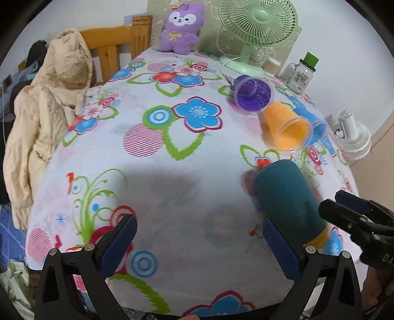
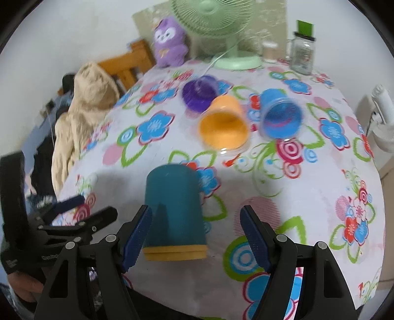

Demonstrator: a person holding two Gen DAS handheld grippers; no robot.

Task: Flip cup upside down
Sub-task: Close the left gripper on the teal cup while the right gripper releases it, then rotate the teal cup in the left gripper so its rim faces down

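Left wrist view: a table (image 1: 197, 152) under a white cloth printed with blue flowers, red blossoms and green swirls fills the frame. At its far end a purple plush toy (image 1: 181, 27) leans on the wall beside a green desk fan (image 1: 256, 22); a glass jar mug with a green lid (image 1: 300, 73) stands to the fan's right. A wooden chair (image 1: 115, 49) with a beige jacket (image 1: 46, 105) draped over it sits left of the table, and a small white fan (image 1: 354, 137) is off the right edge. A purple cup (image 1: 252, 92) and an orange cup (image 1: 285, 128) lie tipped near the green fan's base, both showing nothing inside. The teal cup (image 1: 285, 197) stands mouth-down, yellow rim toward the camera. The left gripper (image 1: 199, 236) is spread wide with nothing between its blue pads, its right finger just beside the teal cup. The right gripper (image 1: 349, 209) enters at the right edge; white lettering on it is cut off and unreadable.

Right wrist view: blurred. The right gripper (image 2: 197, 231) is spread wide around the teal cup (image 2: 173, 211), the left pad close against its side, the right pad apart from it. Beyond lie the orange cup (image 2: 224, 125), a blue cup (image 2: 280, 115) and the purple cup (image 2: 199, 93), mouths toward the camera. The left gripper (image 2: 81, 209) shows at left.
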